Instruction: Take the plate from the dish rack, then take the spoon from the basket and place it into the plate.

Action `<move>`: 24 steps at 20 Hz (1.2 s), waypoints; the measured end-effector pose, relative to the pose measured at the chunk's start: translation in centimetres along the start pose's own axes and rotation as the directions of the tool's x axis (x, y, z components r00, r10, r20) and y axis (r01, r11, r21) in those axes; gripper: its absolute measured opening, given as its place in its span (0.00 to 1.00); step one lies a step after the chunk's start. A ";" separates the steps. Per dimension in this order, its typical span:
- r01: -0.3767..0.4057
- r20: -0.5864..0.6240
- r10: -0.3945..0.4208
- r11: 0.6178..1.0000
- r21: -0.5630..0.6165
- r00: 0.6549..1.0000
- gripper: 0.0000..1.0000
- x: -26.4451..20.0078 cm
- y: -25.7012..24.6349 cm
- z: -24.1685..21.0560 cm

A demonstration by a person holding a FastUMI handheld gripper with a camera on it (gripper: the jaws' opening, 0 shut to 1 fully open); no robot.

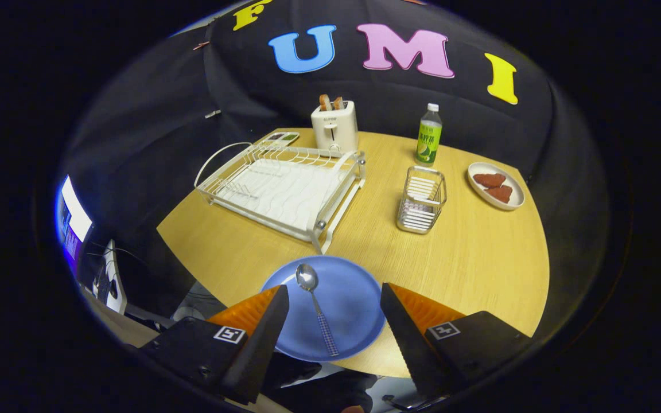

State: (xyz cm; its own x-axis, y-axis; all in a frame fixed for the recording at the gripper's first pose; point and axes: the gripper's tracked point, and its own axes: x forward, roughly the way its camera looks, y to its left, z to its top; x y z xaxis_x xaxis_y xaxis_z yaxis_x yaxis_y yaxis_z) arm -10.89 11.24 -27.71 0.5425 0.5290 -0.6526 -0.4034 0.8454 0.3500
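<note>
Spoon (316, 307) lies on plate (330, 310) between gripper's (333, 298) parted jaws.

- Your tool (333, 310) shows two wedge-shaped fingers (261, 338) at the bottom of the frame, spread wide with nothing between their pads.
- Each finger is black on its inner face and orange on its outer side.
- Behind each sits a black block carrying a small square black-and-white marker.

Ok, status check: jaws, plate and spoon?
Gripper open, jaws apart, holding nothing. Spoon lying in blue plate between them. Dish rack and basket beyond, nothing in the way.
</note>
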 end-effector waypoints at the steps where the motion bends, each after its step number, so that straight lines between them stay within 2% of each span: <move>1: 0.010 0.025 -0.010 1.000 -0.002 1.000 0.99 -0.5 -0.2 1.5; 7: 0.046 0.177 -0.046 0.999 0.006 0.983 0.99 -3.7 -0.8 9.6; 12: 0.092 0.295 -0.088 0.996 0.000 0.952 0.99 -6.9 -1.7 15.0; 18: 0.151 0.428 -0.138 0.988 0.002 0.893 0.99 -11.2 -2.9 20.8; 24: 0.189 0.550 -0.165 0.982 0.014 0.818 0.98 -15.5 -3.4 25.1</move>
State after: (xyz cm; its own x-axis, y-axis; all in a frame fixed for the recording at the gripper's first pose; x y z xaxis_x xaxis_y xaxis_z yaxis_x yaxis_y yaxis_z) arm 0.62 1.98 -1.90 0.9161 0.3338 -0.2220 -0.2834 0.9310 0.2301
